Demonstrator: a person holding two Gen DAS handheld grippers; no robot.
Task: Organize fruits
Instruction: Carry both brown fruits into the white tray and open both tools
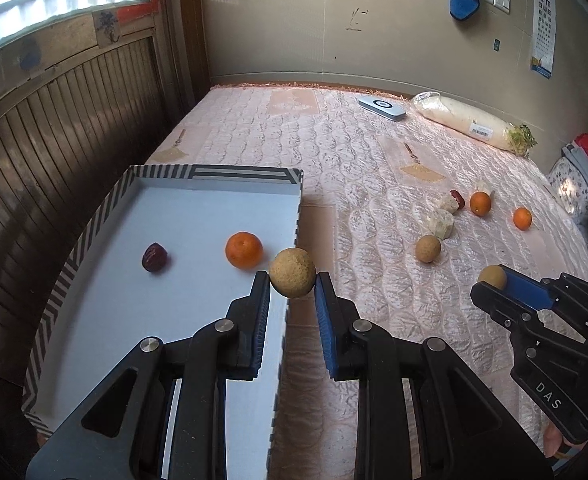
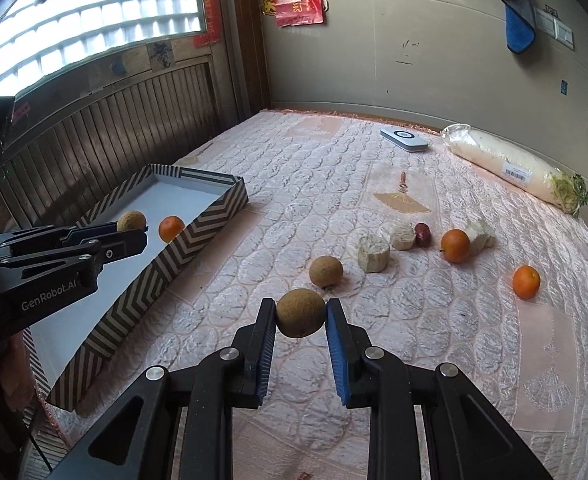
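While your left gripper [image 1: 292, 280] pinches a tan round fruit [image 1: 292, 273] in its jaws above the right rim of the striped tray [image 1: 93, 232], your right gripper [image 2: 300, 314] clamps a second tan fruit [image 2: 300, 313] over the bed [image 2: 414, 340]. Inside the tray you have an orange [image 1: 243, 249] and a dark red date [image 1: 155, 257]. Out on the bed lie another tan fruit [image 2: 326, 271], two oranges [image 2: 456, 245], a date and pale chunks [image 2: 373, 253].

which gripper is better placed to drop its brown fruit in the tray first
Left. The left gripper holds its brown fruit right at the tray edge; the right gripper is out over the bedspread.
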